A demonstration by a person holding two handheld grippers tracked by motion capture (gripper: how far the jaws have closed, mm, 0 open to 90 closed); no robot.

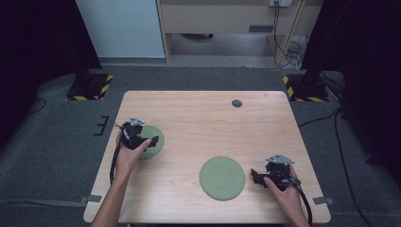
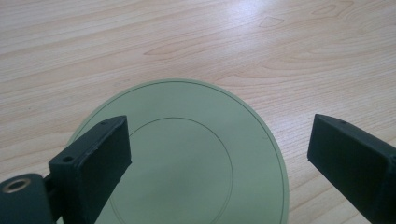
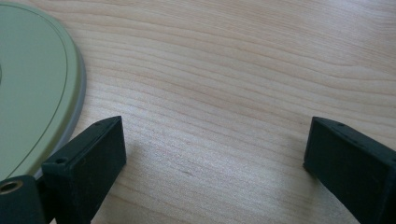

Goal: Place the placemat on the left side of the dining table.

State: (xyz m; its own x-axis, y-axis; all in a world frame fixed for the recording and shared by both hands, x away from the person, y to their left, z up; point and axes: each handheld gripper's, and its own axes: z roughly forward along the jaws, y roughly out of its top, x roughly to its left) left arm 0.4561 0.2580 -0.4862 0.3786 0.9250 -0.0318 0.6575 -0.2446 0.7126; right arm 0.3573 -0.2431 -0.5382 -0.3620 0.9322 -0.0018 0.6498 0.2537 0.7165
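Green plate (image 2: pixel 187 158) lies flat on the table (image 2: pixel 196 42), beneath the left gripper (image 2: pixel 219 154), whose jaws gape wide, gripping nothing.

Left gripper (image 1: pixel 150 140) over left plate (image 1: pixel 157 142) near desk's (image 1: pixel 198 113) left edge. Second plate (image 1: pixel 222 178) near front edge; right gripper (image 1: pixel 254 176) just beside it, toward right edge. Dark disc (image 1: pixel 237 103) near back edge.

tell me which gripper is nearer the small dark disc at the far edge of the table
Left. The left gripper is over the left green plate, closer to the disc. The right gripper sits at the near right, farther off.
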